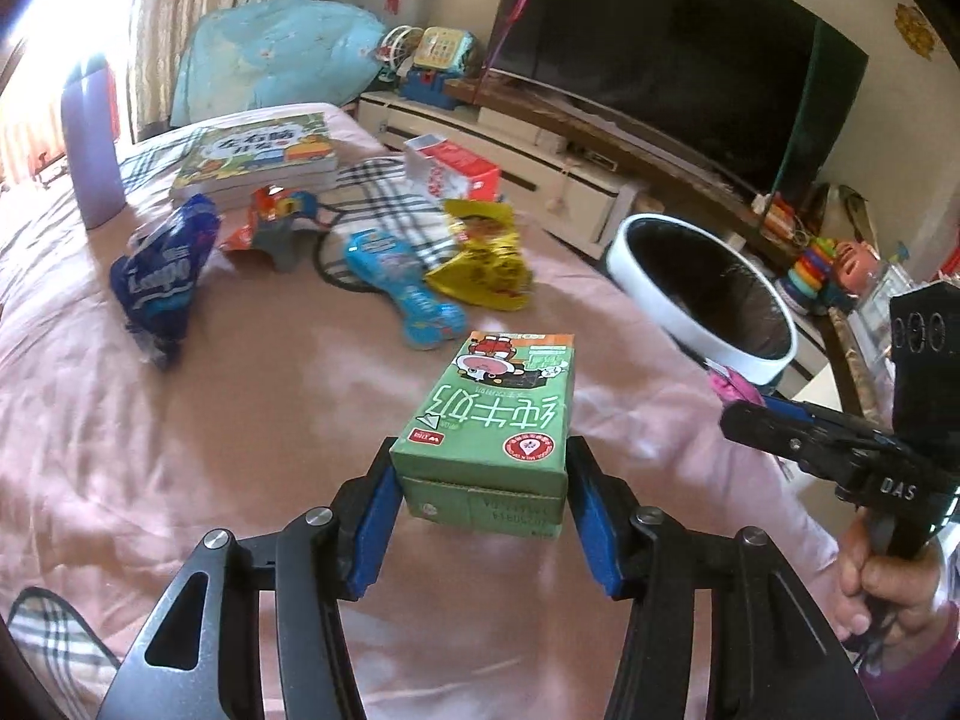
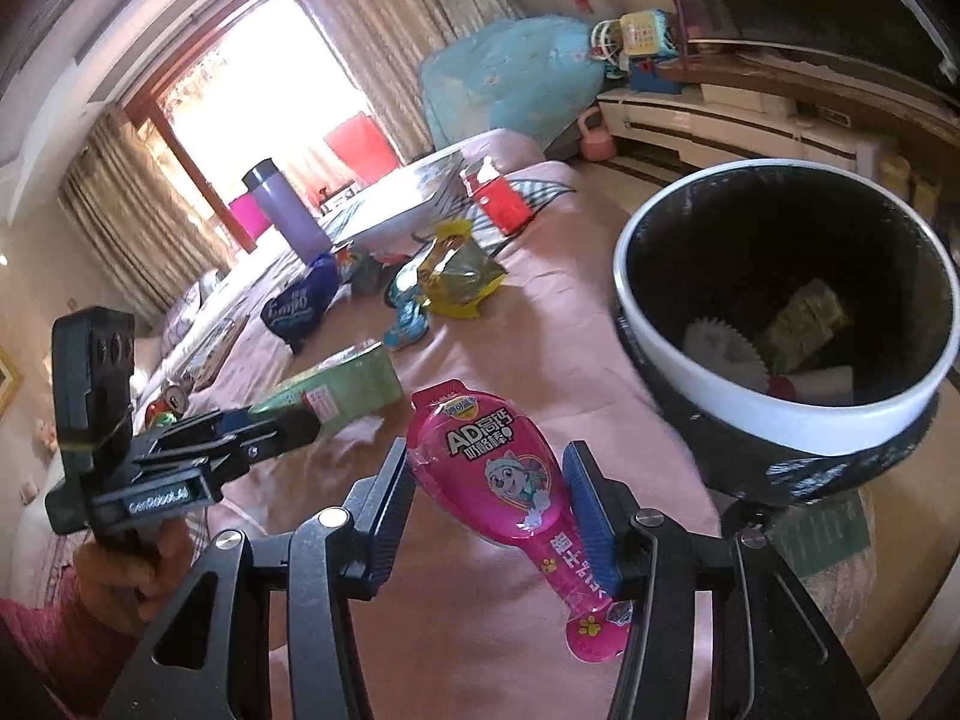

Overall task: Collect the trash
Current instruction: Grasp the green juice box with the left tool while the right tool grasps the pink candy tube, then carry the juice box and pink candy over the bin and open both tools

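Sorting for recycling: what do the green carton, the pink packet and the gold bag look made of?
Green carton: printed matte paperboard, judging by crisp folded edges. Pink packet: glossy plastic, with glare and a moulded shape. Gold bag: probably metallised foil film, crinkled and mirror-shiny.

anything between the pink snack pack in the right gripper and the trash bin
Nothing visible. The pink snack pack sits clamped in the right gripper, and only bare pink bedsheet lies between it and the open trash bin at the bed's edge.
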`<state>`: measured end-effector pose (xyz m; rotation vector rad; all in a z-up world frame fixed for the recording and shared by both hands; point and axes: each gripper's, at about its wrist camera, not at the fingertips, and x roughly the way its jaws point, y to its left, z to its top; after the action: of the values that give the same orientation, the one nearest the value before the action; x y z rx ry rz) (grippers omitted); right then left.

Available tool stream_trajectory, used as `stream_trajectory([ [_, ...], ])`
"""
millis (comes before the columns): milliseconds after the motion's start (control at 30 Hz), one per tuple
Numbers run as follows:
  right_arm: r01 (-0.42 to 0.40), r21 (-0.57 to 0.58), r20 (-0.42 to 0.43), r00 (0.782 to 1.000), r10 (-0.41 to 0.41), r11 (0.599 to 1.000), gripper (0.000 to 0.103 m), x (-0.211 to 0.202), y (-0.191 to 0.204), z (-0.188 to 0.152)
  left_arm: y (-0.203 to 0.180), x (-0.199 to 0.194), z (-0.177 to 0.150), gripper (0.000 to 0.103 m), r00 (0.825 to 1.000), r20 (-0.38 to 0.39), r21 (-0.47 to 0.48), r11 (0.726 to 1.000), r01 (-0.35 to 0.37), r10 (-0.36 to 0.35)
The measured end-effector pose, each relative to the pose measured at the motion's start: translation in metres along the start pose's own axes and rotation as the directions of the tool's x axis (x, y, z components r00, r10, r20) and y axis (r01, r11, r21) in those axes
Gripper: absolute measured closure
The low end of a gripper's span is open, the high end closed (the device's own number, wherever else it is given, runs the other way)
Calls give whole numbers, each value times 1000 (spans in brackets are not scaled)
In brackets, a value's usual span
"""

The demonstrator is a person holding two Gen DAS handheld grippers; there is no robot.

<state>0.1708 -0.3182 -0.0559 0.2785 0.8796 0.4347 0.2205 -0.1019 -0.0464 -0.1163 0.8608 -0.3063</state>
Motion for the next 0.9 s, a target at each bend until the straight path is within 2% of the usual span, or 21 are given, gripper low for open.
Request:
stream_trajectory([
  [467, 43, 43, 68, 997, -46, 998, 52, -24, -23, 8, -43, -6, 11, 53, 998, 36, 57, 997, 54, -57],
  [900, 106, 93, 119, 986, -116, 990, 52, -44, -56, 24, -76, 7, 32, 53, 992, 56, 110, 989, 103, -110],
])
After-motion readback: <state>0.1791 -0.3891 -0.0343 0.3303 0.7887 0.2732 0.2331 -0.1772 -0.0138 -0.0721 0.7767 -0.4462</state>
